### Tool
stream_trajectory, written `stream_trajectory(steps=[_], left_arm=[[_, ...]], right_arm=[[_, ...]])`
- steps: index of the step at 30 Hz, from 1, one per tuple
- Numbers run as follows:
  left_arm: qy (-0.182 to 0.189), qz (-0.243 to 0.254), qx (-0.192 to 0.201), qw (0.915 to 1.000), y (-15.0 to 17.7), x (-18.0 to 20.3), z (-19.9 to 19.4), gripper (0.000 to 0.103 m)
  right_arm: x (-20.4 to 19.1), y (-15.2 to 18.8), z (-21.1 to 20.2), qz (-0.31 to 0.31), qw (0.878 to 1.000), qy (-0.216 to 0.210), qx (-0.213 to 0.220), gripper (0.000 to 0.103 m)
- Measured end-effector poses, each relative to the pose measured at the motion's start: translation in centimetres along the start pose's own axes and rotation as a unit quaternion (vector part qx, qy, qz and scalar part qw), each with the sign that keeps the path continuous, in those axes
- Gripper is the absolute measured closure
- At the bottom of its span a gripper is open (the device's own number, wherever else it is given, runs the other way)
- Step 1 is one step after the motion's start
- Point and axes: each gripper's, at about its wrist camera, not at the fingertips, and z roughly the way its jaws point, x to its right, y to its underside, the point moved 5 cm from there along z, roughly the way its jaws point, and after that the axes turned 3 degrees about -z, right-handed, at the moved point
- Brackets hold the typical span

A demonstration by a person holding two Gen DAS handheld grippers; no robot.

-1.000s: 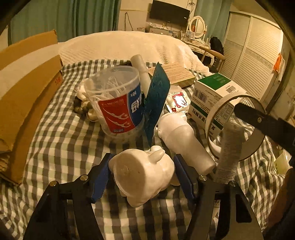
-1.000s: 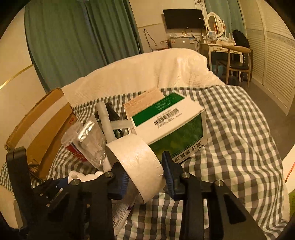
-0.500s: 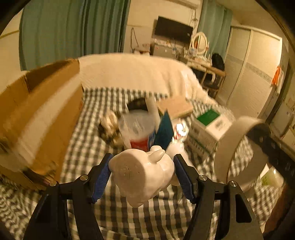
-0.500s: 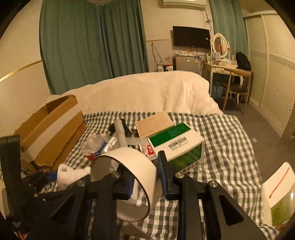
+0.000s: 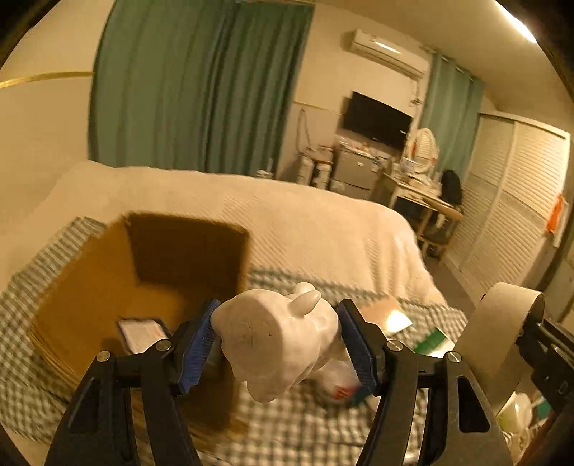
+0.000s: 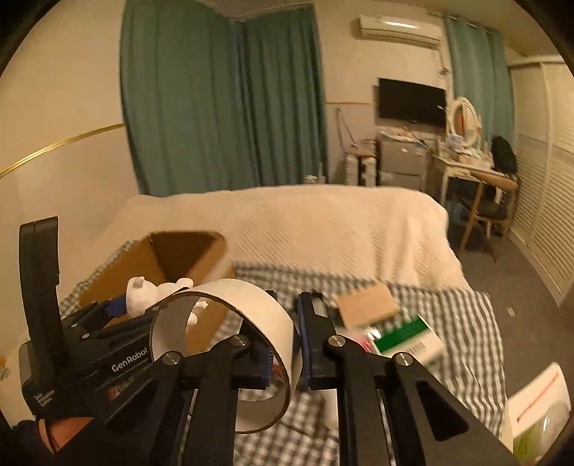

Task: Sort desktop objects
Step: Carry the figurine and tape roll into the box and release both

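I'm in a home bedroom: bed [image 6: 323, 222] w/ cream quilt and a checked cloth [image 6: 466, 322] spread on it, teal curtains [image 6: 222, 96], wall TV [image 6: 412, 103], AC unit [image 6: 398, 28] up top, dressing table [image 6: 466, 168] w/ round mirror [image 6: 462, 118] and chair [image 6: 491, 211], louvred wardrobe doors [image 5: 516, 215] at right.

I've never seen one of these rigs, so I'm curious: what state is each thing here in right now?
White animal figurine: lifted, clamped in the left gripper.
Tape roll: lifted, its wall pinched as the right gripper jaws keep closing.
Cardboard box: open, a small white packet inside.
Green and white carton: lying on the checked cloth.
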Motion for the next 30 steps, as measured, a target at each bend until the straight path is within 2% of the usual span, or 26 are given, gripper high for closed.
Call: stream_trajectory(steps=[4, 7, 9, 12, 13, 17, 18, 19, 21, 24, 30], left_arm=[[-0.049, 0.007, -0.011, 0.9987, -2.2, -4.1, 1.7, 0.034], [-0.084, -0.01, -0.021, 0.9962, -2.4, -7.9, 3.6, 0.034], [-0.089, -0.022, -0.031, 0.9953, -2.1, -9.9, 4.5, 0.034], [-0.116, -0.025, -0.045, 0.9918, -1.5, -12.3, 6.4, 0.034], [-0.12, -0.025, -0.05, 0.9913, -1.2, -13.0, 6.9, 0.034], [-0.122, -0.035, -0.067, 0.9896, -0.1, -14.9, 7.9, 0.033], [-0.123, -0.037, -0.071, 0.9892, -0.1, -15.0, 8.1, 0.029], [-0.121, -0.037, -0.073, 0.9893, -0.1, -15.0, 8.2, 0.019], [-0.134, -0.029, -0.068, 0.9883, -0.3, -14.9, 7.9, 0.005], [-0.158, -0.006, -0.056, 0.9859, -0.3, -14.6, 6.9, 0.004], [-0.153, 0.005, -0.052, 0.9869, 0.0, -11.8, 4.3, 0.004]], right_arm=[[-4.3, -4.0, 3.3, -0.005, 1.0, -0.029, -0.001, 0.092], [-5.9, -5.0, 5.1, -0.011, 0.999, -0.036, -0.007, 0.092], [-8.0, -5.9, 7.2, -0.023, 0.999, -0.042, -0.013, 0.092], [-11.2, -6.5, 10.9, -0.039, 0.997, -0.057, -0.03, 0.092], [-12.8, -6.4, 13.2, -0.047, 0.996, -0.059, -0.041, 0.092], [-14.5, -5.9, 16.4, -0.047, 0.995, -0.067, -0.057, 0.091], [-14.9, -5.8, 17.0, -0.047, 0.995, -0.071, -0.061, 0.085], [-15.1, -5.7, 17.8, -0.05, 0.994, -0.071, -0.067, 0.077], [-15.4, -5.8, 18.6, -0.057, 0.994, -0.06, -0.065, 0.035], [-14.6, -5.7, 18.4, -0.047, 0.996, -0.051, -0.055, 0.033], [-11.5, -5.7, 14.3, -0.014, 0.998, -0.05, -0.042, 0.033]])
